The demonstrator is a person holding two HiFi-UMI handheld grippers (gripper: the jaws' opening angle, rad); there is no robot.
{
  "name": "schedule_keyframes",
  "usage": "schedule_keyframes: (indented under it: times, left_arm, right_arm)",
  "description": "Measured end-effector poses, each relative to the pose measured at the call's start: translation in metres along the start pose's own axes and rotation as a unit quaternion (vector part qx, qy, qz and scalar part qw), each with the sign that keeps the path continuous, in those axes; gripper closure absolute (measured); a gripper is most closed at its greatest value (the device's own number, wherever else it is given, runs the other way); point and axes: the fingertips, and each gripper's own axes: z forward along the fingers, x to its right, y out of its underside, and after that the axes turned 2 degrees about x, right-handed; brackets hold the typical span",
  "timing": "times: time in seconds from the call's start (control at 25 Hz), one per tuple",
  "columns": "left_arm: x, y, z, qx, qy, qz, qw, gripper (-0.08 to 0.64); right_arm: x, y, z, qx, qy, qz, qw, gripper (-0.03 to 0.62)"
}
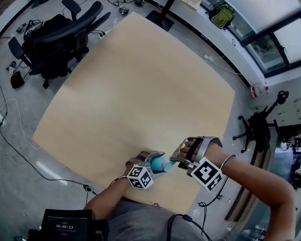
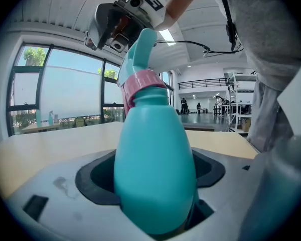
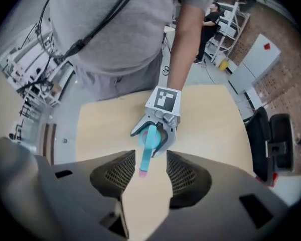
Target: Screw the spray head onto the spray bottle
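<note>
A teal spray bottle (image 2: pixel 153 169) stands upright between the jaws of my left gripper (image 2: pixel 155 190), which is shut on its body near the table's front edge. A pink collar (image 2: pixel 140 84) and the teal spray head (image 2: pixel 140 49) sit on the bottle's neck. My right gripper (image 3: pixel 150 160) points straight down from above. Its jaws stand open on either side of the spray head (image 3: pixel 148 147) without touching it. In the head view the bottle (image 1: pixel 158 163) lies between the left gripper (image 1: pixel 151 167) and the right gripper (image 1: pixel 175 160).
The pale wooden table (image 1: pixel 135 89) stretches away behind the grippers, and its front edge is close below them. A black office chair (image 1: pixel 57 39) stands at the far left corner. Cables (image 1: pixel 10 134) trail on the floor to the left.
</note>
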Motion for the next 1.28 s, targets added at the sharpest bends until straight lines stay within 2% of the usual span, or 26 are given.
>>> schedule_keyframes:
  times: [0.12, 0.32, 0.52, 0.64, 0.76, 0.92, 1.08, 1.16, 1.28]
  left_arm:
    - [0.000, -0.001, 0.000, 0.000, 0.000, -0.002, 1.0000, 0.169]
    - [-0.001, -0.001, -0.002, 0.001, -0.001, -0.002, 1.0000, 0.169]
    - [-0.001, -0.002, -0.004, 0.001, 0.000, -0.003, 1.0000, 0.169]
    - [-0.001, -0.002, -0.003, 0.000, 0.000, -0.002, 1.0000, 0.169]
    - [-0.001, -0.001, -0.003, 0.000, 0.000, -0.002, 1.0000, 0.169]
    - [-0.002, 0.000, -0.002, 0.000, -0.002, -0.002, 1.0000, 0.169]
    - [-0.003, 0.001, -0.002, 0.000, -0.003, -0.003, 1.0000, 0.169]
    - [-0.003, 0.001, -0.002, 0.000, -0.004, -0.004, 1.0000, 0.169]
    - [-0.003, 0.002, -0.003, -0.001, -0.005, -0.002, 1.0000, 0.169]
  right_arm:
    - [-0.003, -0.007, 0.020, 0.017, -0.004, 0.058, 0.998, 0.414]
    - [0.003, -0.013, 0.045, 0.049, 0.024, 0.144, 0.988, 0.416]
    - [0.005, -0.016, 0.055, 0.065, 0.029, 0.177, 0.982, 0.417]
    - [0.001, -0.018, 0.057, 0.070, 0.023, 0.184, 0.980, 0.456]
    - [0.000, -0.018, 0.058, 0.071, 0.026, 0.199, 0.977, 0.458]
    - [0.001, -0.017, 0.057, 0.059, 0.030, 0.231, 0.971, 0.459]
    - [0.003, -0.017, 0.055, 0.026, 0.035, 0.260, 0.965, 0.459]
    - [0.006, -0.020, 0.056, 0.000, 0.042, 0.254, 0.966, 0.459]
    - [0.005, -0.025, 0.062, -0.058, 0.054, 0.211, 0.974, 0.459]
